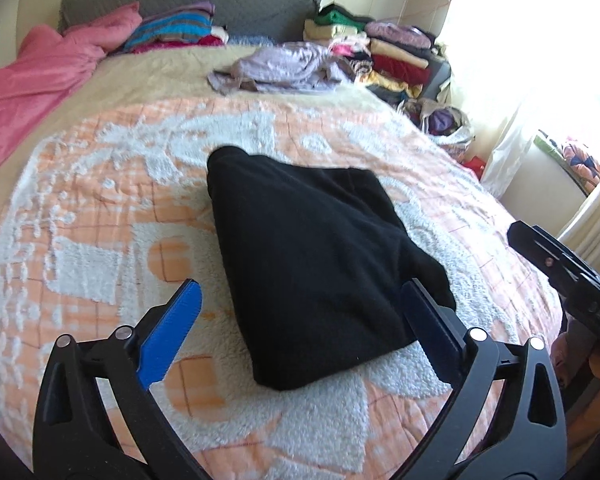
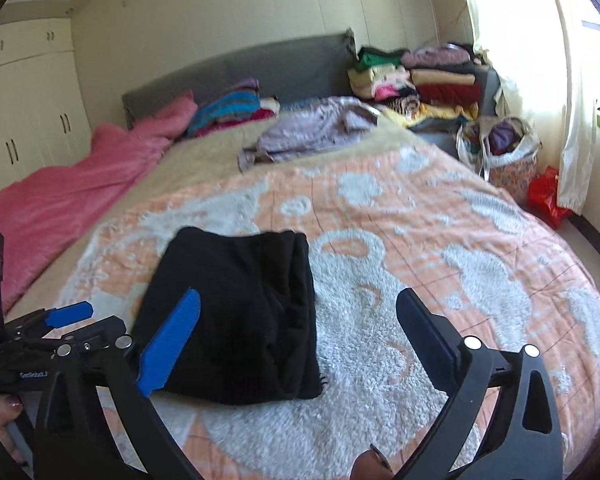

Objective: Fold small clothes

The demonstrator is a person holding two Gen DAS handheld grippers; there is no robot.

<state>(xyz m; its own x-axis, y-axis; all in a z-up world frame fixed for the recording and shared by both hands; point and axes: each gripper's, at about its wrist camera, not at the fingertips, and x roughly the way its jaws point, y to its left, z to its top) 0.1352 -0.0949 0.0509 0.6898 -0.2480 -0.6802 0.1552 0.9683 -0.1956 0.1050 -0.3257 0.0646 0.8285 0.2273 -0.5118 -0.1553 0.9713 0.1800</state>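
Note:
A black garment [image 1: 312, 256] lies folded into a thick pad on the orange and white bedspread [image 1: 100, 208]. My left gripper [image 1: 300, 300] is open and empty, hovering over the garment's near end, its fingers to either side. In the right wrist view the same garment [image 2: 240, 312] lies left of centre. My right gripper [image 2: 300, 320] is open and empty, above the garment's right edge. The left gripper [image 2: 60, 320] shows at the left edge of that view. The right gripper's body [image 1: 572, 276] shows at the right edge of the left wrist view.
A crumpled lilac garment [image 1: 284, 66] lies further up the bed. A pink duvet [image 1: 32, 80] covers the left side. Stacks of folded clothes [image 1: 392, 52] stand at the far right by the grey headboard [image 1: 220, 0]. A bag of clothes [image 2: 504, 148] sits beside the bed.

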